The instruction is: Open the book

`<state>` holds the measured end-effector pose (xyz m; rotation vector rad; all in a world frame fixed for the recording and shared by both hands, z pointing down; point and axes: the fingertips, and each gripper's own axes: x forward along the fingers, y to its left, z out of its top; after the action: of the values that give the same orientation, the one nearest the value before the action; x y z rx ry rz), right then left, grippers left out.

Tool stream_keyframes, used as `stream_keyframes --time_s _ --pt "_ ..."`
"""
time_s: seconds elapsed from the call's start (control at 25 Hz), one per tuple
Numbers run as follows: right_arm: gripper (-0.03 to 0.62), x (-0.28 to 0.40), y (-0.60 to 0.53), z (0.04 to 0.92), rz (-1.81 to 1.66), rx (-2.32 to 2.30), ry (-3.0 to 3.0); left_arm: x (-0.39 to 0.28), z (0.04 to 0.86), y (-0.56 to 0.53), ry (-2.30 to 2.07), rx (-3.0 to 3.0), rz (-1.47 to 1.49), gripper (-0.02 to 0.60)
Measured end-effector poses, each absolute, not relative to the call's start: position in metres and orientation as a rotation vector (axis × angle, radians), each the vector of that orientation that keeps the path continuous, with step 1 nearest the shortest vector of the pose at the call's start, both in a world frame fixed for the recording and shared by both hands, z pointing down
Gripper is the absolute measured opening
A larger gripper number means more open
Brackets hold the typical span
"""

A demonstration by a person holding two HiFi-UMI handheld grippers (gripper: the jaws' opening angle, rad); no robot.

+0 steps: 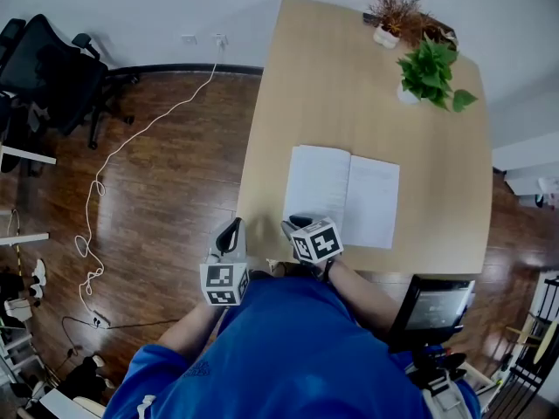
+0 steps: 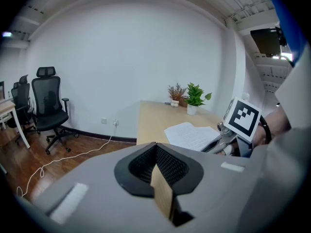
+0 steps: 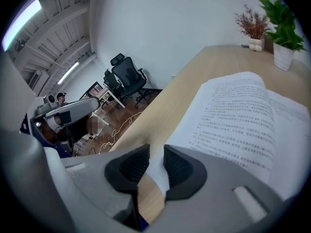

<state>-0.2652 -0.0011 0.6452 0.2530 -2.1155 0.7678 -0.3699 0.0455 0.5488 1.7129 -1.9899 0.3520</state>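
Observation:
The book (image 1: 342,195) lies open and flat on the wooden table (image 1: 349,85), near its front edge, with printed white pages showing (image 3: 243,115). My right gripper (image 1: 293,225) sits at the book's near left corner. Its jaws (image 3: 156,161) stand slightly apart, and the page corner shows in the narrow gap, lying on the table. My left gripper (image 1: 231,232) hovers by the table's front left corner, off the book, with its pads (image 2: 156,152) pressed together on nothing. The book (image 2: 192,134) and the right gripper's marker cube (image 2: 241,118) appear in the left gripper view.
A green potted plant (image 1: 428,72) and a dried plant (image 1: 393,11) stand at the table's far right corner. To the left, a black office chair (image 1: 52,68) and a white cable (image 1: 96,182) are on the wood floor. A dark screen (image 1: 432,308) stands near right.

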Motion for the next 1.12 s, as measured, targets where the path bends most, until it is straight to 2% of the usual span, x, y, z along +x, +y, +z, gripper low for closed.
stream_keyframes --time_s 0.72,1.12 --pt "0.081 -0.234 0.012 0.601 0.814 0.421 -2.225 -0.329 0.535 0.043 -1.876 1.893 0.353 0.006" --pt "0.08 -0.192 0.016 0.58 0.786 0.536 -2.281 -0.286 0.529 0.034 -1.799 2.012 0.373 0.006"
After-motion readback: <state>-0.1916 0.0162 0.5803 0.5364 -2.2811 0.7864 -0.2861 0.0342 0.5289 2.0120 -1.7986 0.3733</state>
